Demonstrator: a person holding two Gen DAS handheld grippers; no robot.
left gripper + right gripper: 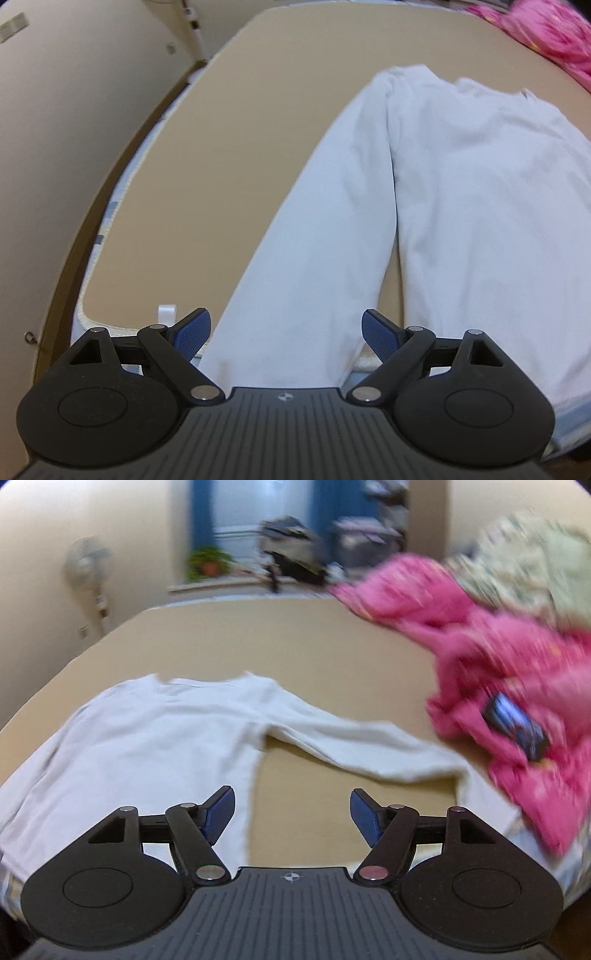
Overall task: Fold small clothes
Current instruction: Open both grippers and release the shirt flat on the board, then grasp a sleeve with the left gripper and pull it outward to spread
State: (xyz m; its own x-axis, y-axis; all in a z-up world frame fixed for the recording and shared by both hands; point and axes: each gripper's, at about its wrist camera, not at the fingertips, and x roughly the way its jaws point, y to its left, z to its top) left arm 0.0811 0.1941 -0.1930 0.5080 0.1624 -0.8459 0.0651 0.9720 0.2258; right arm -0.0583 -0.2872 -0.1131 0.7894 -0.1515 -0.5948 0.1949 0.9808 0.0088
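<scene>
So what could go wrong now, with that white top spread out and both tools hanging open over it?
Three things, I think. The white long-sleeved top has one sleeve running under the pink garment, so folding might drag that pile along. A dark phone-like object lies on the pink cloth and could slide off. The left tool straddles the other sleeve near the table edge, where the cloth could slip off.

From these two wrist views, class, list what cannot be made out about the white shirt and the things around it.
- White shirt: hem and right side cut off by the left wrist frame edge.
- Its sleeve cuff: hidden behind the left gripper.
- Pink garment: motion-blurred in the right wrist view.
- Dark object on it: too blurred to identify.
</scene>
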